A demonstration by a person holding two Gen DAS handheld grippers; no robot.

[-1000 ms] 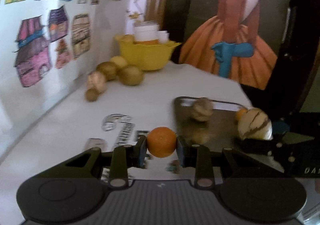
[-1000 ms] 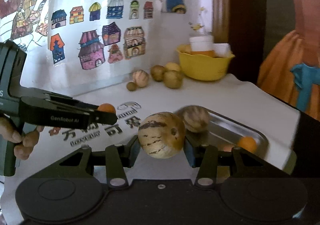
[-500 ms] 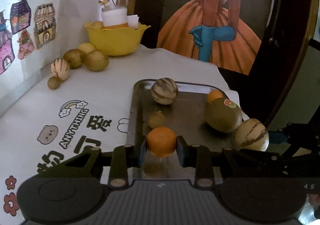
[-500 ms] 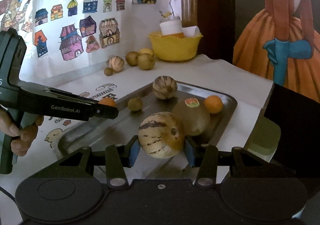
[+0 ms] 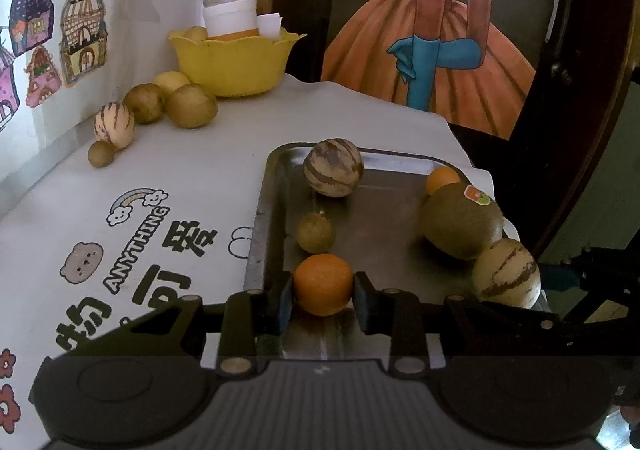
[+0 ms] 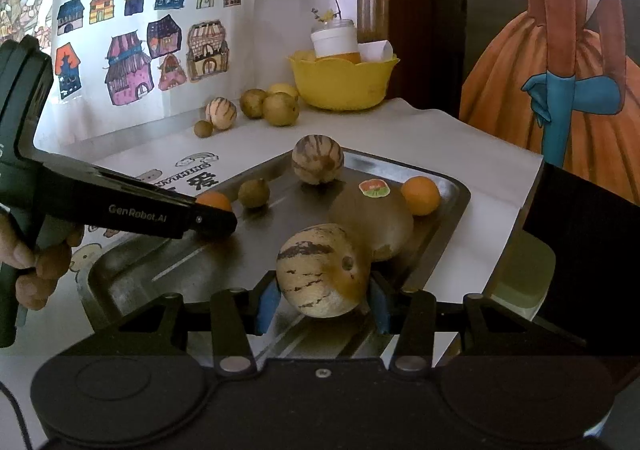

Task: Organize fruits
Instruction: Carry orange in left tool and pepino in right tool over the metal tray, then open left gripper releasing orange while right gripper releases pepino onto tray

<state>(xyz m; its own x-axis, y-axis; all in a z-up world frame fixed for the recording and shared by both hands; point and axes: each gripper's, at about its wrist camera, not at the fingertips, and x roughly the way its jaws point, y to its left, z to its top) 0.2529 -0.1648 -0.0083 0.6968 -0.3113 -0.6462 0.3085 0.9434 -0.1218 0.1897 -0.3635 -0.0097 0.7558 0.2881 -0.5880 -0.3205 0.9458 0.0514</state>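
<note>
My left gripper (image 5: pixel 323 290) is shut on a small orange (image 5: pixel 323 284) just over the near left part of the metal tray (image 5: pixel 264 206). My right gripper (image 6: pixel 322 290) is shut on a striped cream melon (image 6: pixel 322 270) above the tray's (image 6: pixel 448 226) near end. In the tray lie a striped melon (image 5: pixel 333 167), a small brown-green fruit (image 5: pixel 315 233), a large brown-green fruit with a sticker (image 5: pixel 460 220) and a second orange (image 5: pixel 440 179). From the right wrist view the left gripper (image 6: pixel 212 219) shows side-on with the orange (image 6: pixel 214 201) in it.
A yellow bowl (image 5: pixel 234 64) with a white cup stands at the back by the wall. Several loose fruits (image 5: pixel 168 106) lie beside it on the white printed tablecloth (image 5: pixel 168 178). The table's right edge drops off by a dark door frame (image 5: pixel 560 130). A hand (image 6: pixel 36 262) holds the left gripper.
Both grippers came forward and down over the tray with their fruits still held; the tray now fills the near view. In the last half second little shifted.
</note>
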